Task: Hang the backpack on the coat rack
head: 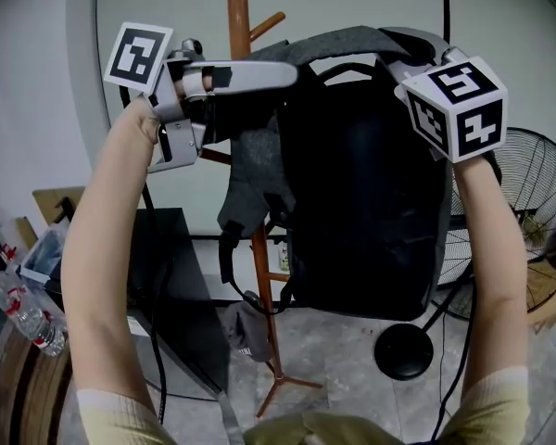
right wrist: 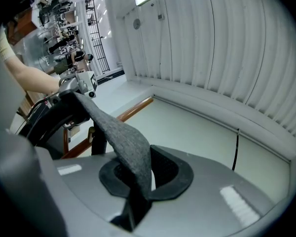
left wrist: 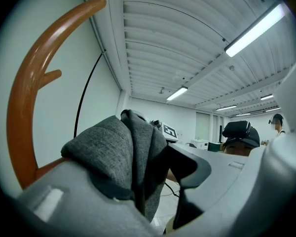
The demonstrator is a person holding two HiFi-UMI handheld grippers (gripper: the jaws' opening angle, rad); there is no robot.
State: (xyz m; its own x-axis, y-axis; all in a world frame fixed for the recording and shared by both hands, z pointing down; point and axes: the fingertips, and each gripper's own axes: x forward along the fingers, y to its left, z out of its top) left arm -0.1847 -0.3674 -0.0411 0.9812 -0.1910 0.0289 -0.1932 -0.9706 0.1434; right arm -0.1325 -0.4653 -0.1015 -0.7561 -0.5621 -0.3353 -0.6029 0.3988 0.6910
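A black backpack (head: 371, 211) hangs in the air in front of the wooden coat rack (head: 238, 17), held up by its grey strap (head: 352, 40). My left gripper (head: 283, 86) sits at the strap's left end, beside the rack's pole. In the left gripper view the bunched strap (left wrist: 113, 147) fills the left gripper (left wrist: 153, 167) and touches both pads, and a curved rack peg (left wrist: 24, 93) rises just to the left. My right gripper (right wrist: 138, 181) is shut on a thin flat part of the strap (right wrist: 118, 132). In the head view the right gripper (head: 403, 63) holds the bag's top right.
A standing fan (head: 537, 193) and a round black base (head: 403, 350) are at the right on the tiled floor. A black cabinet (head: 171, 276) stands at the left, with water bottles (head: 23, 313) beside it. A person in a headset (left wrist: 241, 137) is farther back.
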